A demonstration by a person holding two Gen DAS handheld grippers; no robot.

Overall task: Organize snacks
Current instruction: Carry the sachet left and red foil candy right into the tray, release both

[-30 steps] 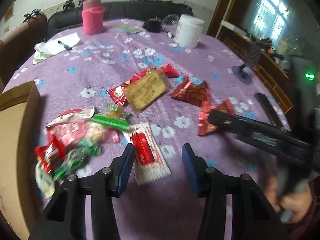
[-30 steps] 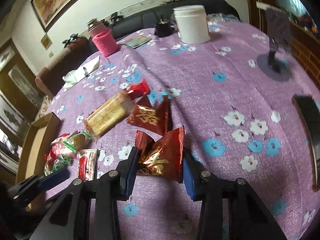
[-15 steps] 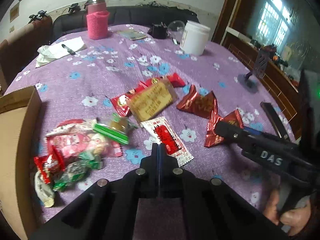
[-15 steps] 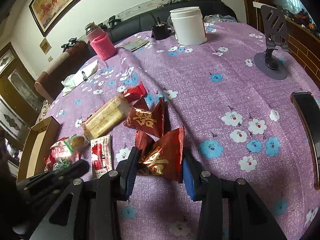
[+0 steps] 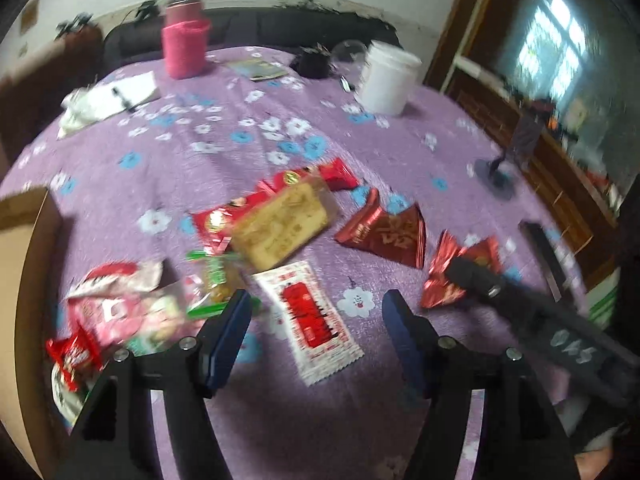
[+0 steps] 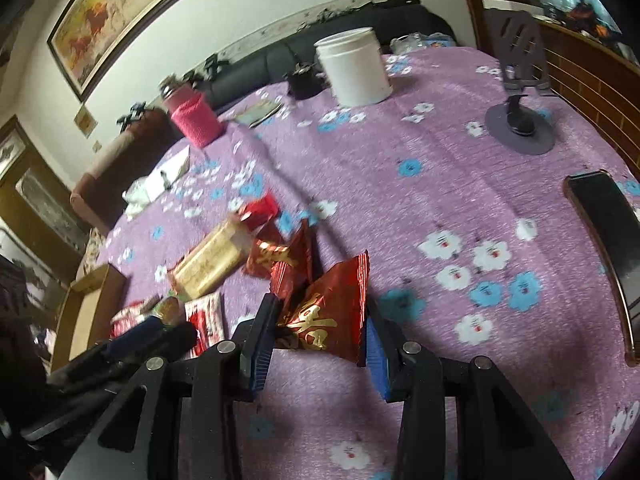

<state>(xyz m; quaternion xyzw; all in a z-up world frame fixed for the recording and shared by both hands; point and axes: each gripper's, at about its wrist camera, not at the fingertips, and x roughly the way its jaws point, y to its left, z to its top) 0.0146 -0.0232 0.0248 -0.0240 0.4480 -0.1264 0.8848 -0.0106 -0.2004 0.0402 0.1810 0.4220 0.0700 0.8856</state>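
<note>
My left gripper [image 5: 316, 312] is open and empty, its fingers on either side of a white snack packet with red print [image 5: 310, 318] that lies flat on the purple cloth. My right gripper [image 6: 318, 328] is shut on a dark red foil snack bag with gold characters [image 6: 326, 308]; it also shows in the left wrist view [image 5: 452, 276]. A second red foil bag [image 5: 384, 234], a clear-wrapped yellow cake [image 5: 282, 226] and red wrappers [image 5: 224, 216] lie beyond. A heap of mixed snacks [image 5: 120, 312] lies at the left beside a cardboard box [image 5: 20, 280].
At the far side stand a pink-sleeved bottle [image 5: 185, 40], a white tub [image 5: 390, 78], a notepad with a pen [image 5: 116, 94] and a small black item [image 5: 314, 64]. A phone stand [image 6: 520, 120] and a dark phone [image 6: 604, 216] are at the right edge.
My left gripper was open a second ago, shut empty half a second ago, and has opened again around the white packet. My right gripper keeps its hold on the red bag.
</note>
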